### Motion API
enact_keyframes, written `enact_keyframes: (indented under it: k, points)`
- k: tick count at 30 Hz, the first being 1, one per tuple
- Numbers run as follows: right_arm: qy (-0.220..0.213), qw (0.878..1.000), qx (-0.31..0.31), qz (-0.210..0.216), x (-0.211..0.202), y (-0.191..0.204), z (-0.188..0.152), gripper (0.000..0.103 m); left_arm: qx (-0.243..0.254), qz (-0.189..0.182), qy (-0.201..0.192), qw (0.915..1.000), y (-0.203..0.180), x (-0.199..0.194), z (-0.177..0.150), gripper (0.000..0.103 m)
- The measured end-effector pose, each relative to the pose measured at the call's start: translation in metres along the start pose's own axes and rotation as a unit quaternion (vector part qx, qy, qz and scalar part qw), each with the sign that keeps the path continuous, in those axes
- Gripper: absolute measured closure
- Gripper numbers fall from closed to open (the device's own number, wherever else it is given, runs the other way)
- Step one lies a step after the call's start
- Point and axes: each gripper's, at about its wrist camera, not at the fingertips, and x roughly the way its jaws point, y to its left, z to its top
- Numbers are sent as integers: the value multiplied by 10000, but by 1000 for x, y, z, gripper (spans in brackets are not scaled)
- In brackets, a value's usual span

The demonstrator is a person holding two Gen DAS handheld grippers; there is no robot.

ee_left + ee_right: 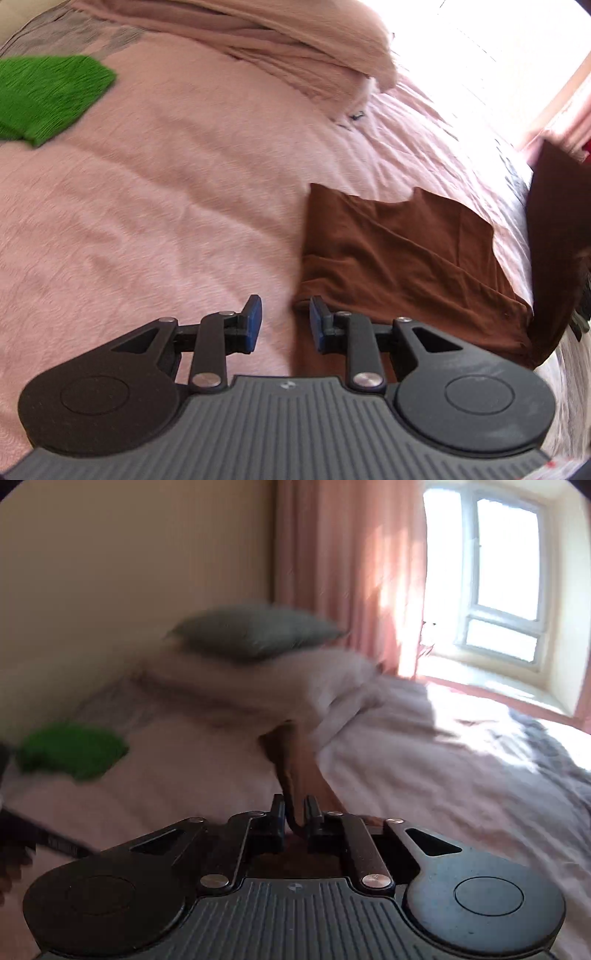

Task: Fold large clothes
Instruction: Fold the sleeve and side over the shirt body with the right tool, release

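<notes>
A green cloth (48, 98) lies at the left of the pink bed (166, 206). The left gripper (282, 325) hangs open, empty, beside the folded brown garment (399, 254). The right gripper (295, 812) pinches a raised strip of that brown fabric.

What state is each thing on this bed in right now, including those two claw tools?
brown garment: partly folded on the bed, one end lifted at the right.
green cloth: folded, lying flat, untouched.
pink blanket: bunched in a heap.
grey pillow: resting on top of the heap.
curtain: drawn aside from the window.
left gripper: open, empty.
right gripper: closed on a strip of brown fabric.
</notes>
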Motion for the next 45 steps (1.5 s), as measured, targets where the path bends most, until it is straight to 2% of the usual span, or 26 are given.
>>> enact_keyframes:
  k: [1, 2, 4, 5, 8, 11, 12, 14, 16, 20, 21, 23, 25, 28, 31, 34, 36, 38, 40, 41, 43, 45]
  points:
    - [460, 9988, -156, 87, 21, 20, -13, 70, -73, 10, 48, 10000, 8, 1, -2, 80]
    - [713, 9971, -203, 191, 35, 32, -28, 62, -140, -4, 87, 9999, 14, 2, -3, 80]
    - [1365, 9897, -317, 283, 50, 43, -58, 56, -182, -95, 197, 9996, 22, 5, -6, 80]
    - [1479, 9884, -259, 233, 46, 39, -72, 56, -134, -142, 279, 9994, 22, 9, -7, 80]
    - [1721, 9850, 102, -101, 29, 1, -85, 56, -55, -573, 399, 9975, 10, 18, -5, 80]
    - [1864, 9790, 172, -804, 7, -52, -96, 55, -149, -1099, 536, 9924, -10, 36, 7, 80]
    - [1909, 9748, 162, -1139, -15, -69, -104, 55, -157, -1188, 558, 9912, -18, 43, 13, 80]
    - [2054, 9655, 219, -1588, -30, -100, -118, 55, -20, -1191, 559, 9913, -32, 61, 23, 80]
    - [2087, 9582, 288, -1934, -45, -131, -129, 55, 158, -1025, 616, 9927, -44, 84, 33, 80]
    - [1944, 9523, 597, -2275, -52, -176, -143, 55, 359, -569, 977, 9929, -60, 126, 38, 81]
    - [1860, 9534, 589, -2301, -52, -182, -144, 55, 430, -489, 994, 9929, -64, 130, 37, 82]
    - [1674, 9573, 460, -2310, -56, -189, -143, 55, 669, -359, 878, 9932, -73, 127, 37, 96]
    - [1635, 9599, 193, -2270, -53, -193, -146, 55, 802, -414, 667, 9937, -78, 113, 38, 98]
    - [1826, 9531, -384, -2381, -46, -196, -155, 55, 1080, -458, 139, 9930, -83, 77, 46, 99]
    - [1941, 9519, -350, -2345, -47, -206, -163, 55, 1410, -247, -210, 9895, -80, 53, 48, 99]
    - [2016, 9554, -165, -2151, -44, -216, -169, 55, 1470, 101, 39, 9891, -67, 71, 40, 99]
    - [2126, 9543, -279, -2081, -40, -217, -170, 55, 1344, 282, 429, 9896, -54, 93, 34, 98]
    - [2135, 9524, -386, -2143, -42, -218, -164, 55, 1232, 338, 493, 9906, -48, 100, 33, 94]
    - [1948, 9599, -172, -2008, -51, -220, -153, 55, 1212, 255, 299, 9918, -51, 91, 37, 92]
    - [1835, 9648, -16, -1885, -56, -220, -147, 55, 1173, 227, 187, 9927, -53, 83, 37, 85]
    - [1643, 9735, 169, -1584, -62, -216, -138, 55, 1001, 41, 169, 9948, -51, 68, 39, 75]
    - [1570, 9781, 256, -1343, -63, -209, -134, 55, 830, -77, 258, 9962, -49, 56, 36, 75]
